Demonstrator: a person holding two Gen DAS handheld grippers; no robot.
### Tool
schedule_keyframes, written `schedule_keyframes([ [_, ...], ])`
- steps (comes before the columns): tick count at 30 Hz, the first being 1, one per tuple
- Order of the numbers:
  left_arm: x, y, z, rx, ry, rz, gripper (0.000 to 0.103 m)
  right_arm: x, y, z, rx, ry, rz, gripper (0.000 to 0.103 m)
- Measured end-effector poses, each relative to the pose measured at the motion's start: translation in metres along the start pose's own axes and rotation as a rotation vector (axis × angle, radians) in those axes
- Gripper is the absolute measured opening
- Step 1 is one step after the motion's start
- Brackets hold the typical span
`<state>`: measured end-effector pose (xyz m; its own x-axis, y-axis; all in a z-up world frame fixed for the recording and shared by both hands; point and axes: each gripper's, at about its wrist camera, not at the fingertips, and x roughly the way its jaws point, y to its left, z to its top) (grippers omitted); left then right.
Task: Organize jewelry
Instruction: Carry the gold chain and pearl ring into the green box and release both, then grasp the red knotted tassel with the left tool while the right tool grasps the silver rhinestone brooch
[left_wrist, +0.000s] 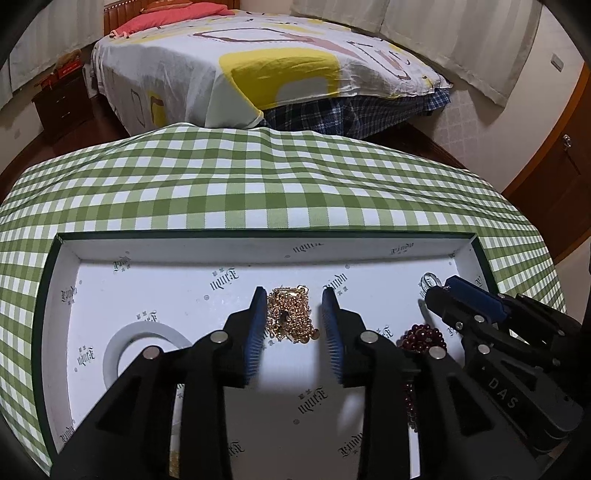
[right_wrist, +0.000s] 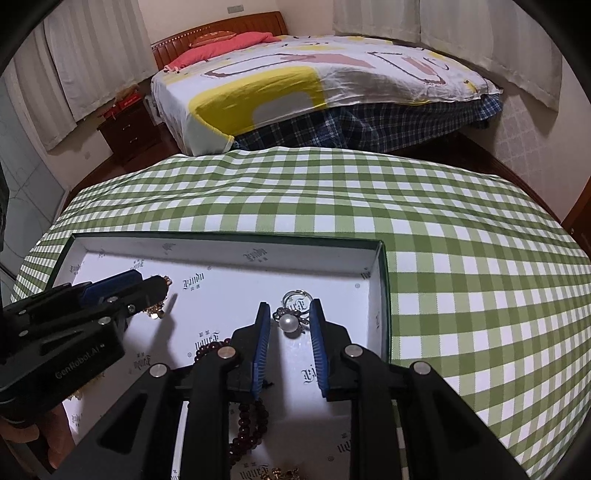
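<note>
A white-lined box with a dark green rim (left_wrist: 258, 236) lies on the checked table. A heap of gold chain (left_wrist: 291, 314) lies in it, between the open fingers of my left gripper (left_wrist: 293, 299), not gripped. A dark red bead bracelet (left_wrist: 423, 338) lies to the right; it also shows in the right wrist view (right_wrist: 245, 417). A pearl ornament (right_wrist: 289, 323) and a silver ring (right_wrist: 295, 298) lie between the open fingers of my right gripper (right_wrist: 289, 314), ungripped. The right gripper (left_wrist: 439, 291) shows in the left view, the left gripper (right_wrist: 147, 282) in the right view.
A white ring-shaped piece (left_wrist: 144, 343) lies at the box's left. More gold jewelry (right_wrist: 280, 472) sits at the box's near edge. The green checked tablecloth (right_wrist: 461, 258) spreads beyond and right of the box. A bed (left_wrist: 258, 62) stands behind the table.
</note>
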<state>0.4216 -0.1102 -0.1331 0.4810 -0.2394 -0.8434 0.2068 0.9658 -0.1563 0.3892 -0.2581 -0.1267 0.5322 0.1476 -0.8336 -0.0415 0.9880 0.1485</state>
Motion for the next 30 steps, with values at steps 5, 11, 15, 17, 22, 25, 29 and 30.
schedule_keyframes([
  [5,-0.009,-0.003,-0.001,0.018,-0.046,0.022,0.054,-0.006,0.001,0.000,0.001,-0.033,-0.009,0.033],
  [11,-0.043,0.000,-0.009,0.010,-0.169,0.015,0.070,-0.039,0.009,-0.003,-0.021,-0.150,-0.029,0.040],
  [15,-0.085,0.005,-0.019,-0.004,-0.300,0.023,0.074,-0.069,0.016,-0.010,-0.045,-0.234,-0.048,0.041],
  [17,-0.106,0.008,-0.027,-0.007,-0.362,0.034,0.078,-0.088,0.019,-0.019,-0.052,-0.282,-0.056,0.042],
  [22,-0.156,0.020,-0.054,-0.015,-0.493,0.068,0.079,-0.124,0.024,-0.044,-0.050,-0.366,-0.057,0.043],
  [25,-0.178,0.029,-0.074,-0.039,-0.528,0.076,0.079,-0.140,0.031,-0.062,-0.057,-0.404,-0.069,0.043],
  [29,-0.201,0.043,-0.104,-0.081,-0.566,0.097,0.079,-0.158,0.038,-0.089,-0.065,-0.444,-0.070,0.043],
  [30,-0.204,0.045,-0.110,-0.089,-0.572,0.102,0.079,-0.163,0.041,-0.097,-0.071,-0.455,-0.065,0.043],
])
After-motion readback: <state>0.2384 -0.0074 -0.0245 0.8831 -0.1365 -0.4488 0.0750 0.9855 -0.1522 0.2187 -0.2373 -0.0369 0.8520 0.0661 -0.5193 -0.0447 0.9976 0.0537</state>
